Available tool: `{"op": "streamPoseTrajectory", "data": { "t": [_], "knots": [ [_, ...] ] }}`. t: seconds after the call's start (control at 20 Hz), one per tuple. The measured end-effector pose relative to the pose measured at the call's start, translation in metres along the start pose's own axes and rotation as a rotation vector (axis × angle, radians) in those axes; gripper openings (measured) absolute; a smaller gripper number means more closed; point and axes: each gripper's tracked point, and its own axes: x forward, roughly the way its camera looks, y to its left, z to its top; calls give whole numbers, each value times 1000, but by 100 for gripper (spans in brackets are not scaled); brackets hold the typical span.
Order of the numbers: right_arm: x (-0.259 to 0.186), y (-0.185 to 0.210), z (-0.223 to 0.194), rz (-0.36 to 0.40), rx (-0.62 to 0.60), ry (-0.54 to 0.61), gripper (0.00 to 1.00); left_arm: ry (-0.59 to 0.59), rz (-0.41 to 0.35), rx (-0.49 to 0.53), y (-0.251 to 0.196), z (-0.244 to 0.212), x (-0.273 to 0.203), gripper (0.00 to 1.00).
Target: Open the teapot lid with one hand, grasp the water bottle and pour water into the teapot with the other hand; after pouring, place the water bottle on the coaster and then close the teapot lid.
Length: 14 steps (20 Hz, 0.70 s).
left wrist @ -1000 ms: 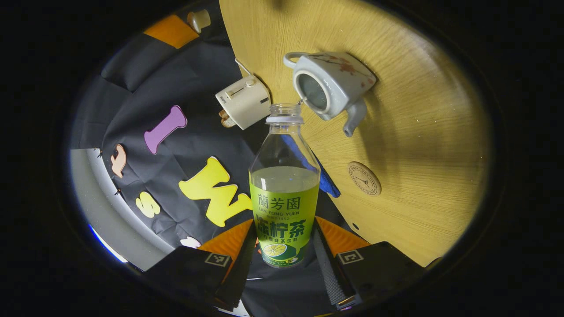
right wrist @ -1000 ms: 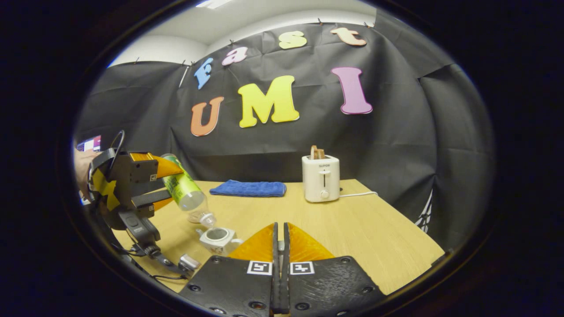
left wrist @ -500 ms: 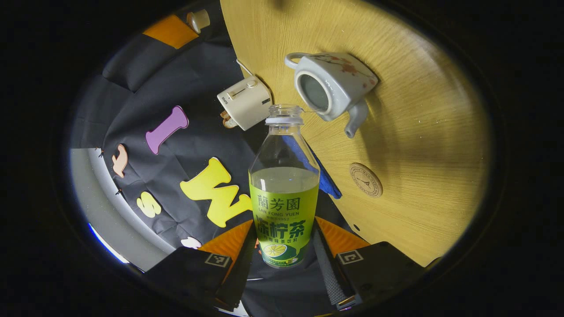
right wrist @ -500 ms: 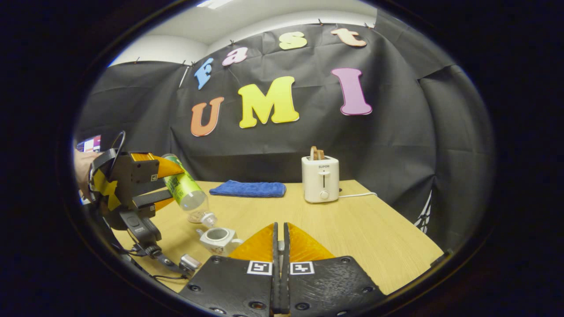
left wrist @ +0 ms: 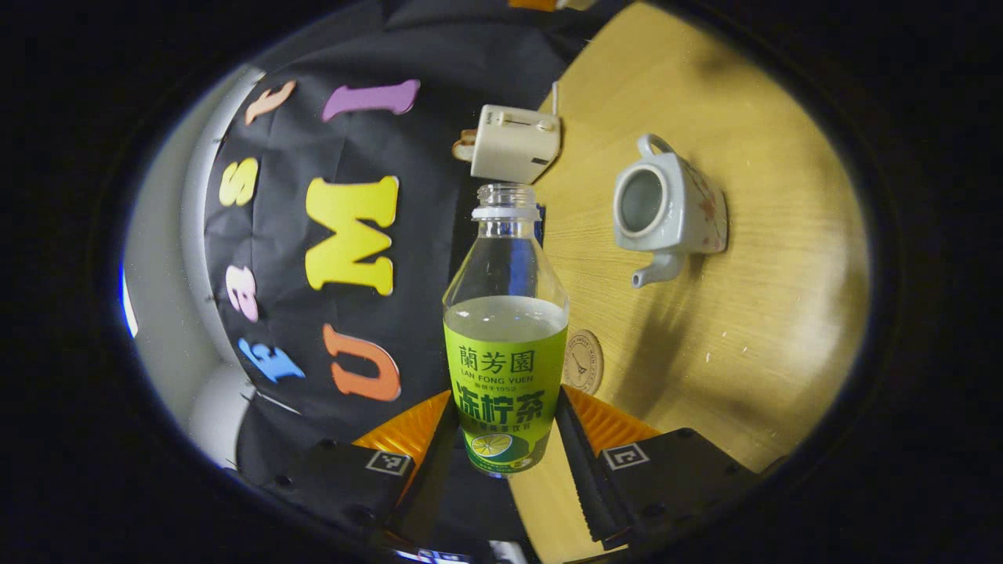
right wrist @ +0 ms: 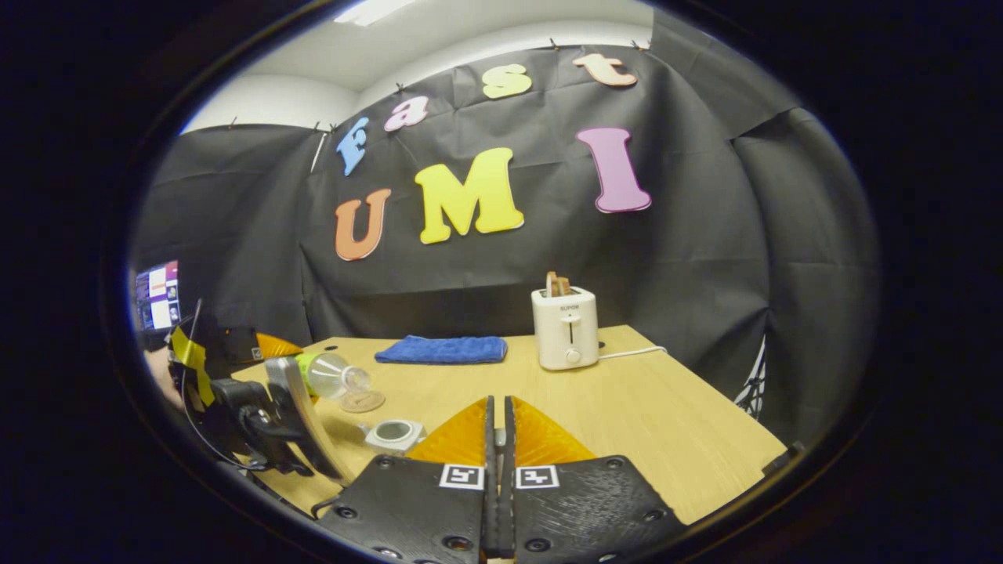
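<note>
We see the left hand-held gripper [left wrist: 505,439] clamped on the lower body of the water bottle [left wrist: 505,345], one finger on each side. The bottle is uncapped, partly filled and tilted, its mouth clear of the teapot [left wrist: 666,207]. The teapot stands on the table [left wrist: 752,329] with its opening uncovered, and the coaster [left wrist: 584,360] lies near it. The right hand-held gripper [right wrist: 498,439] has its fingers pressed together; whether they hold anything we cannot tell.
</note>
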Motion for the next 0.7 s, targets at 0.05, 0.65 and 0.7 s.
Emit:
{"op": "streamPoseTrajectory", "data": {
  "t": [0.05, 0.65, 0.7],
  "knots": [
    [-2, 1, 4, -3, -9, -10, 0, -3, 0, -68, 4, -2, -3, 73],
    [-4, 24, 12, -2, -42, -18, 0, -119, -63, -1013, 35, -20, 16, 74],
    [-3, 25, 11, -2, -41, -17, 0, -148, -68, -1072, 42, -15, 23, 74]
  ]
}}
